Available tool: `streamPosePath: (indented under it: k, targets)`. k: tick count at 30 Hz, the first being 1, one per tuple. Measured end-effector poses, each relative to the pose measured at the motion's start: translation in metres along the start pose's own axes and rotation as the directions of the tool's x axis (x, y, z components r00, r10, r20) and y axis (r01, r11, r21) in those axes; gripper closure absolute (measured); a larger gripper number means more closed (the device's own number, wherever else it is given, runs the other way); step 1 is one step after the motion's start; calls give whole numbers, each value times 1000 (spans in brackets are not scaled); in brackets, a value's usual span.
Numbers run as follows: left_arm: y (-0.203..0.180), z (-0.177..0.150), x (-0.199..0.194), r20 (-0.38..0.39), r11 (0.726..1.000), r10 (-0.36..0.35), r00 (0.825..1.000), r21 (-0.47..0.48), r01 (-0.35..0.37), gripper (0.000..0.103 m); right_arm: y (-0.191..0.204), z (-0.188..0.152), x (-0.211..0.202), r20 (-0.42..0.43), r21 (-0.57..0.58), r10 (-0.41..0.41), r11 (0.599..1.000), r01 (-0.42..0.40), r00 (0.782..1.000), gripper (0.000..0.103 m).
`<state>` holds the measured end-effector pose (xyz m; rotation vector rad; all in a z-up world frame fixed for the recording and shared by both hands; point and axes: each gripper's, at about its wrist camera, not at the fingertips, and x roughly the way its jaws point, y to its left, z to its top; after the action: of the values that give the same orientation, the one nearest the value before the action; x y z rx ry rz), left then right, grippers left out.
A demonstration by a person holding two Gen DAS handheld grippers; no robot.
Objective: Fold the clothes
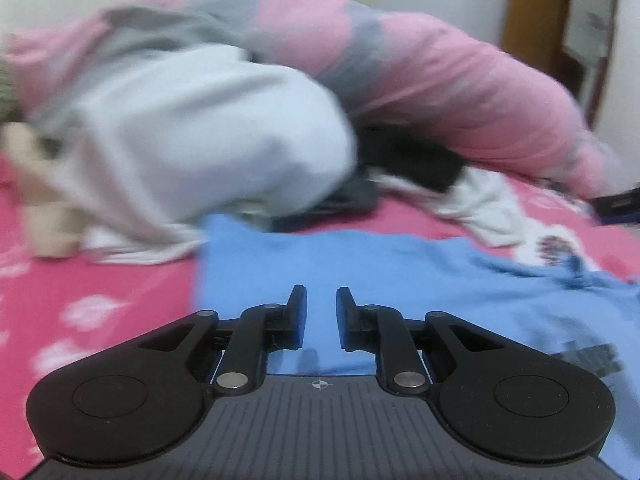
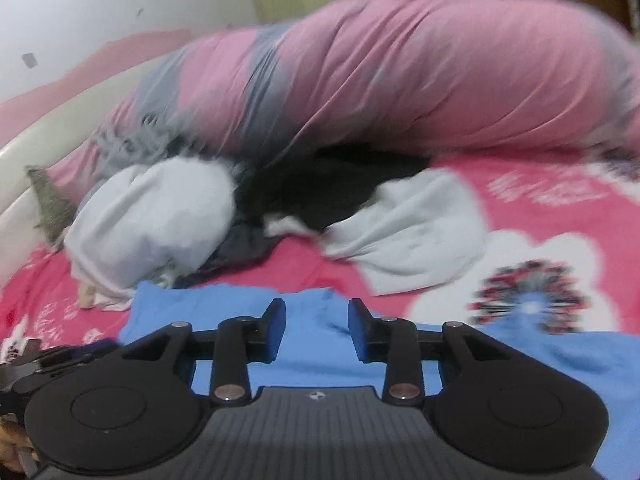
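We see both views blurred. The blue shirt [image 1: 360, 268] lies spread on the bed [image 1: 100, 292], on its pink flowered cover, directly under both tools. Left tool [image 1: 321, 318]: jaws parted by a narrow gap, nothing between them, blue cloth showing through the gap; we cannot tell whether the tips touch the shirt. Right tool [image 2: 317, 330]: jaws parted wider, also holding nothing, over the shirt [image 2: 304, 316] near its far edge. In the right view the other tool's dark linkage shows at the lower left, beside the shirt. Beyond the shirt, at left, a white bundle [image 1: 208, 132] rests on the bed; a black garment [image 2: 332, 188] lies behind it, with a white cloth [image 2: 412, 232] just to its right. A long pink and grey roll [image 2: 400, 80] of bedding runs across the back.
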<state>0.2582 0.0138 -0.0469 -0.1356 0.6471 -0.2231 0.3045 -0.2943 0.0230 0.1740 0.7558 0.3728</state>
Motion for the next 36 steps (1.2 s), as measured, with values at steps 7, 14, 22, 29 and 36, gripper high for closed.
streamPosePath:
  k: [7,14,22,29,36]
  targets:
    - [-3,-6,63,-57,998,-64,996,-21,63,88,-21,17,101,-95,1,53,999,-53,994,55]
    - [3,-19,69,-46,995,-92,995,-30,91,87,-39,25,161,-196,10,118,993,-118,973,55]
    - [8,-19,69,-46,992,-111,993,-67,108,87,-24,18,164,-244,-92,128,984,-154,961,68]
    - [7,-20,67,-34,994,-93,995,-67,90,86,6,17,144,-131,-286,41,955,-77,991,97]
    - [7,-20,66,-25,996,-70,997,-62,69,86,16,13,163,-52,-391,-55,920,30,997,97]
